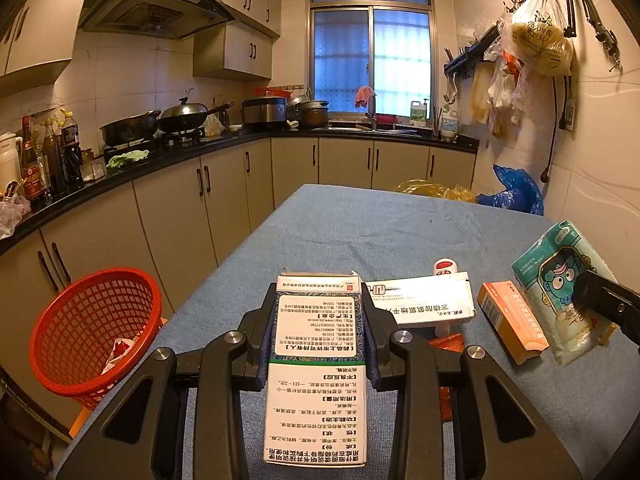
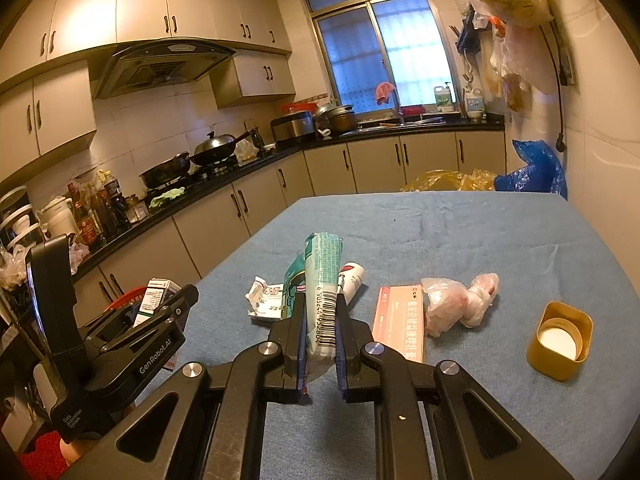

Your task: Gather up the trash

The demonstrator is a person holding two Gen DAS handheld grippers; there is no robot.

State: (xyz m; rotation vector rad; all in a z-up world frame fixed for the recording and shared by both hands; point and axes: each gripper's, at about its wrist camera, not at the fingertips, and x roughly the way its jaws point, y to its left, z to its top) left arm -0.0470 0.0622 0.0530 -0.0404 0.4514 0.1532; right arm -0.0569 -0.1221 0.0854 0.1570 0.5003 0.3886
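Observation:
My left gripper [image 1: 318, 308] is shut on a white and green medicine box [image 1: 316, 380], held above the near edge of the blue-clothed table [image 1: 360, 232]. A red mesh basket [image 1: 92, 332] stands below to the left, with some trash inside. My right gripper [image 2: 320, 312] is shut on a teal tissue pack [image 2: 323, 272], held on edge over the table. Loose on the cloth lie a flat white box [image 1: 424, 300], an orange box [image 2: 400, 320], a crumpled plastic bag [image 2: 460, 300], a crumpled white carton [image 2: 264, 300] and a small white bottle [image 2: 354, 276].
A gold square cap [image 2: 560, 340] sits on the table at the right. Yellow and blue plastic bags [image 2: 532, 172] lie past the far edge. The kitchen counter [image 1: 180, 156] with pans and bottles runs along the left, and the wall is close on the right.

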